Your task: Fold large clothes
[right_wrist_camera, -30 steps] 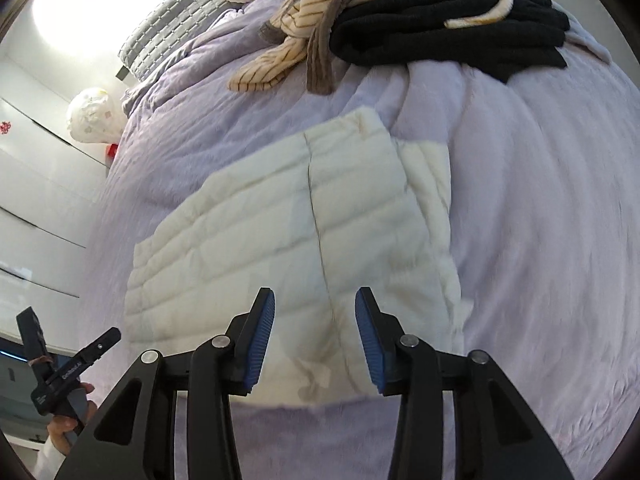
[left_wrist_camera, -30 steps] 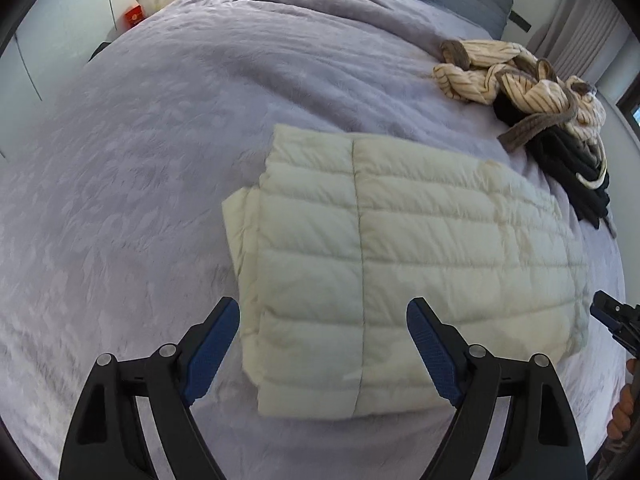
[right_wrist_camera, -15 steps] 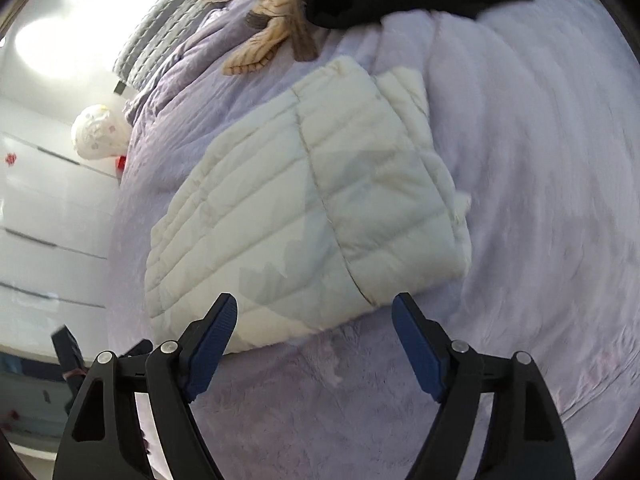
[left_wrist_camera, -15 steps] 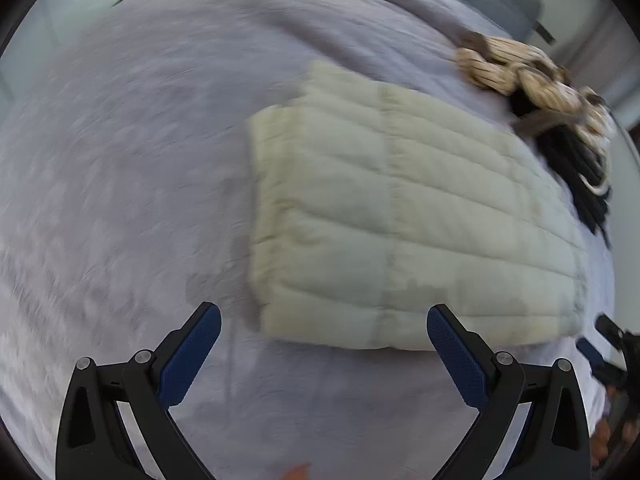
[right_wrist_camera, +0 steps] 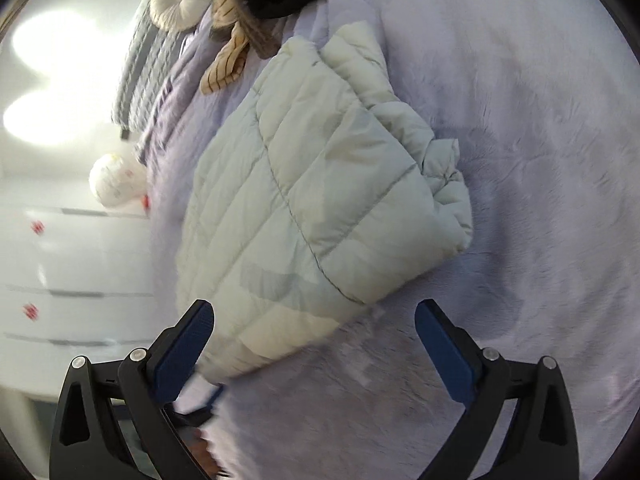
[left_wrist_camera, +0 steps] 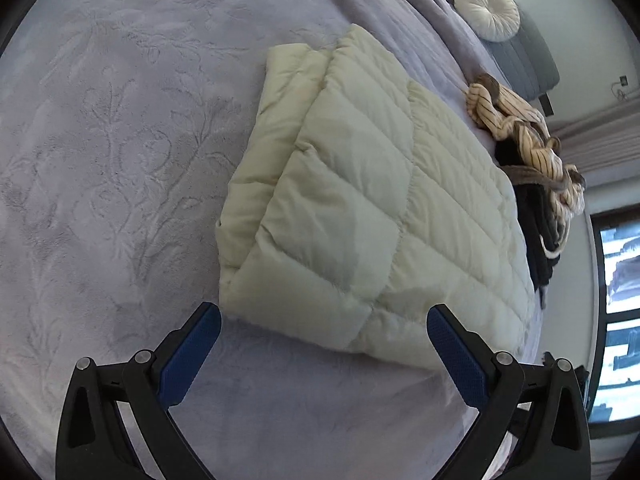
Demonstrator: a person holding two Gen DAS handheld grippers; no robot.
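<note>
A cream quilted puffer jacket (left_wrist_camera: 360,208) lies folded into a thick rectangle on the lilac bedspread (left_wrist_camera: 112,184). In the left wrist view my left gripper (left_wrist_camera: 324,356) stands wide open just short of the jacket's near edge, its blue pads on either side and touching nothing. The right wrist view shows the same jacket (right_wrist_camera: 304,208) from its other end. There my right gripper (right_wrist_camera: 314,350) hovers at the near corner, its jaws still opening, and nothing is pressed between the pads.
A striped beige garment (left_wrist_camera: 516,124) and black clothes (left_wrist_camera: 536,232) are heaped beyond the jacket. A round white cushion (left_wrist_camera: 488,10) lies by the grey headboard. White drawers (right_wrist_camera: 72,272) stand beside the bed, a window (left_wrist_camera: 618,320) at the far right. A hand (right_wrist_camera: 204,452) shows low down.
Both grippers have opened wider, the right one much more. Both have sunk toward the bed and rolled, so the jacket now lies at a slant in each view.
</note>
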